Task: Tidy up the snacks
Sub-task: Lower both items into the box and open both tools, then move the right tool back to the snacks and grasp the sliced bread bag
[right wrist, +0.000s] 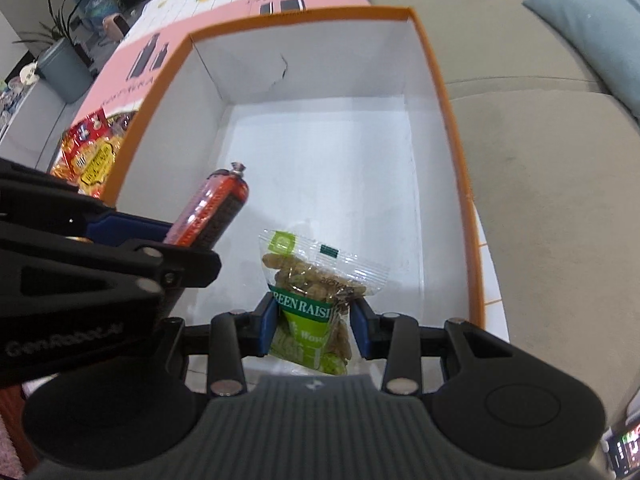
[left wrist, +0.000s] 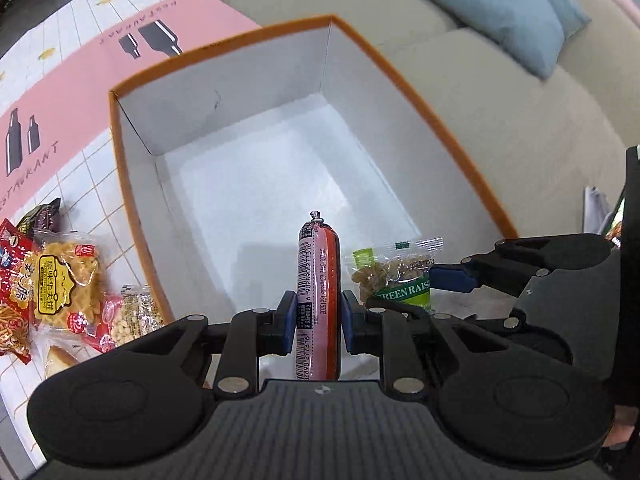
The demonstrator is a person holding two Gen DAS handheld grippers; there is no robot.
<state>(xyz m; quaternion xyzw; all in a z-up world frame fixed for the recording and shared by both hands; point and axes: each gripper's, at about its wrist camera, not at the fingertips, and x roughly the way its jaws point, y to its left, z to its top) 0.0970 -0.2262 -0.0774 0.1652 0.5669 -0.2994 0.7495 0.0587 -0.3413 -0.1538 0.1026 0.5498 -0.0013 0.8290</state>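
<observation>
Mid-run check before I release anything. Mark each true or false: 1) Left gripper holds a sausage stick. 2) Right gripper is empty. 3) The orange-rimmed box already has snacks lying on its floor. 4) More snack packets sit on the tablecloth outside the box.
1) True: the left gripper is shut on the sausage stick.
2) False: the right gripper is shut on the green raisin packet.
3) False: the floor of the box is bare; both snacks are held above it.
4) True: the snack packets lie beside the box on the tablecloth.
</observation>
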